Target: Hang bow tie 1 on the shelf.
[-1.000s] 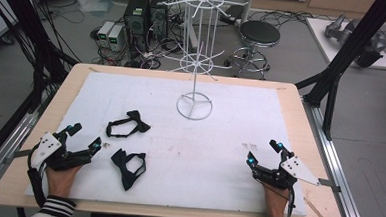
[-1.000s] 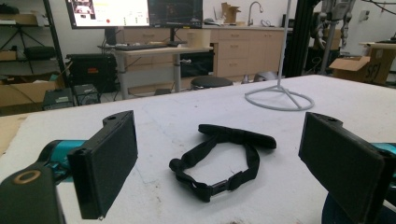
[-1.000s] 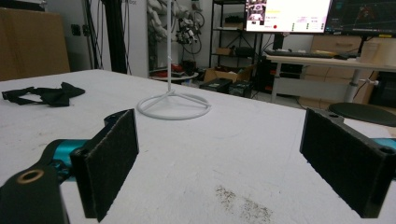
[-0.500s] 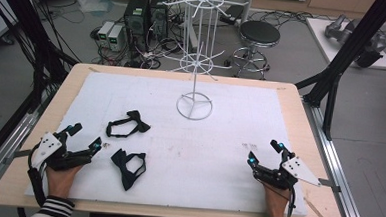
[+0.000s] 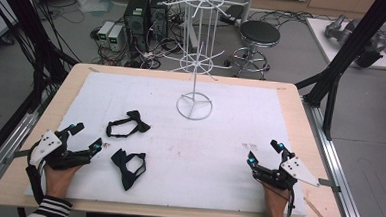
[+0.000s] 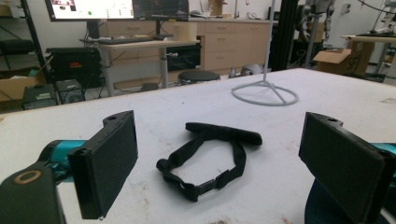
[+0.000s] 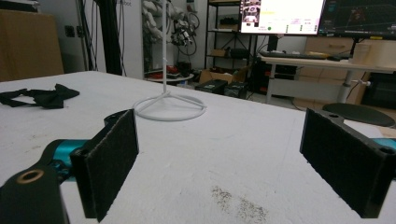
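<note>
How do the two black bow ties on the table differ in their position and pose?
The nearer bow tie lies close to the left gripper; the farther bow tie lies closer to the white wire stand. The nearer one's strap loop looks bunched, the farther one's is spread wider. Both are black and lie untouched on the white table cover.

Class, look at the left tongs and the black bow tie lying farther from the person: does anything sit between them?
Nothing visible does. The open left tongs face the black fabric bow tie across bare white table covering; the second bow tie lies off to the side.
</note>
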A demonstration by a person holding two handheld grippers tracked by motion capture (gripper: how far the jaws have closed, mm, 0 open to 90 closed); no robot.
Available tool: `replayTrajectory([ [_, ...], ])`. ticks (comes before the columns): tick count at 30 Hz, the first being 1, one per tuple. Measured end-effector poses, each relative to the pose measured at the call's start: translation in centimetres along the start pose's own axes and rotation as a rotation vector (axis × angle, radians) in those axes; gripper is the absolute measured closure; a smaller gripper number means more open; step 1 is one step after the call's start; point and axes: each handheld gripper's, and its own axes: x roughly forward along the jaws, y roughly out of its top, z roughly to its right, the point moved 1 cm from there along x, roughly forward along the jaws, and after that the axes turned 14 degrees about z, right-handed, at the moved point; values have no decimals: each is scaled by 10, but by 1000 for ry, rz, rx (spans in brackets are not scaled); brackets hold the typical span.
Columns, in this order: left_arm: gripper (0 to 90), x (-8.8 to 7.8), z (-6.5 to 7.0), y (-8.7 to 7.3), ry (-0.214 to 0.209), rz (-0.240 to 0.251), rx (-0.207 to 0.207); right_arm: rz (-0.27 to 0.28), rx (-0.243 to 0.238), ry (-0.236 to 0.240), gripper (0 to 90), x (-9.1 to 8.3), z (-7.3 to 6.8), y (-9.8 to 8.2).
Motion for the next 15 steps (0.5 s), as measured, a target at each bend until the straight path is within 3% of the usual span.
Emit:
replayTrajectory([
  [5, 120, 2, -1, 9, -33, -13, 3, 0, -8, 2, 110, 0, -1, 0],
  [15, 120, 9, 2, 37, -123, -66, 54, 1, -23, 4, 110, 1, -1, 0],
])
